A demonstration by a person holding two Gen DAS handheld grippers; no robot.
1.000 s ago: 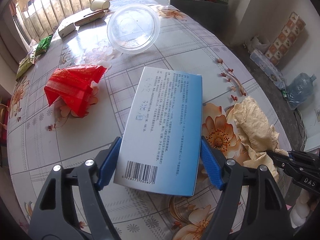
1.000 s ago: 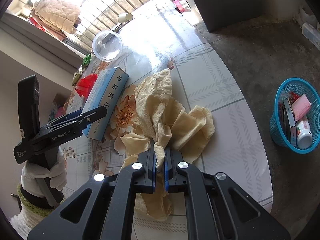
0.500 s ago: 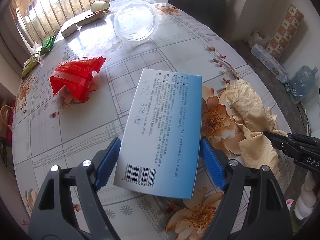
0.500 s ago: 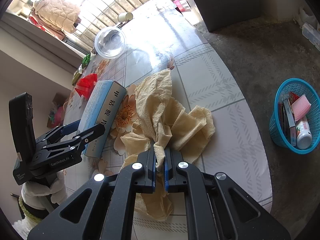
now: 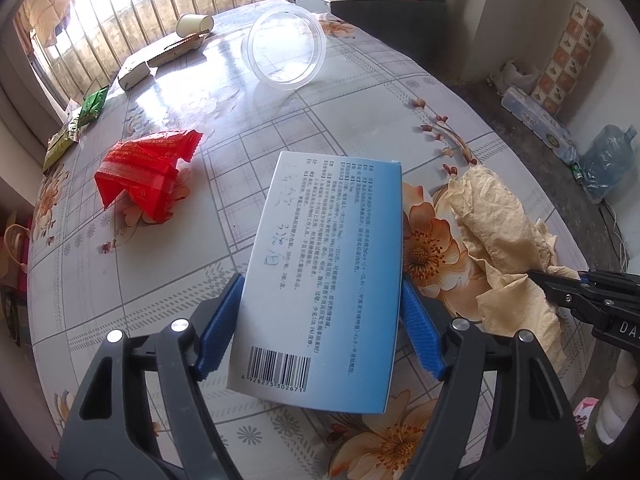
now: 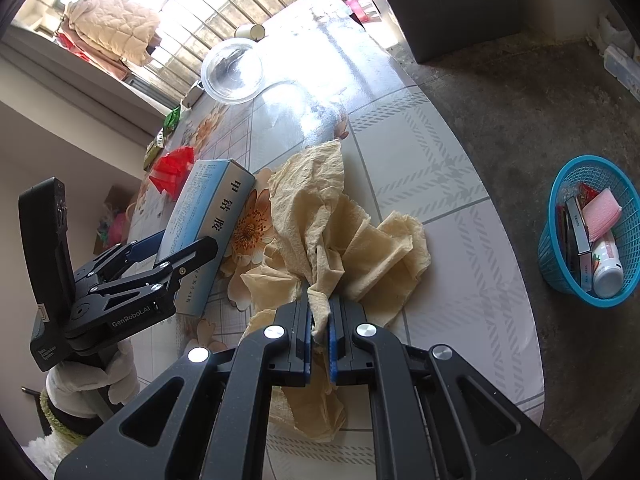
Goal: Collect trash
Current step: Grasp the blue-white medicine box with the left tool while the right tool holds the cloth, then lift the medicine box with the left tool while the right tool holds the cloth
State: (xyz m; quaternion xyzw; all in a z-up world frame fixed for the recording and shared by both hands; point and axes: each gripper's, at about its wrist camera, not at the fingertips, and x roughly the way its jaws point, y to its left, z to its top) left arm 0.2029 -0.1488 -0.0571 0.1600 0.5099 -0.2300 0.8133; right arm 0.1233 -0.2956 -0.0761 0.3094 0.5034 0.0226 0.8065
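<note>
Left claw (image 5: 320, 320) grips a blue medicine box (image 5: 324, 264) by its long sides, lifted w/ its far end tilted over the floral counter (image 5: 360, 92). Right claw (image 6: 319, 334) is clenched on crumpled tan paper (image 6: 332, 220) lying just beside the box. A red wrapper (image 5: 146, 172) & clear bowl (image 5: 285, 53) sit farther back. Blue basket (image 6: 588, 228) w/ trash on the floor.

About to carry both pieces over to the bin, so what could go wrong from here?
1. The right gripper pinches only one fold of the crumpled yellow paper; most of it lies loose and could tear or drag.
2. The left gripper holds the blue medicine box near its barcode end, so the long free end may pivot.
3. The blue basket on the floor already holds items; the paper may spill.
</note>
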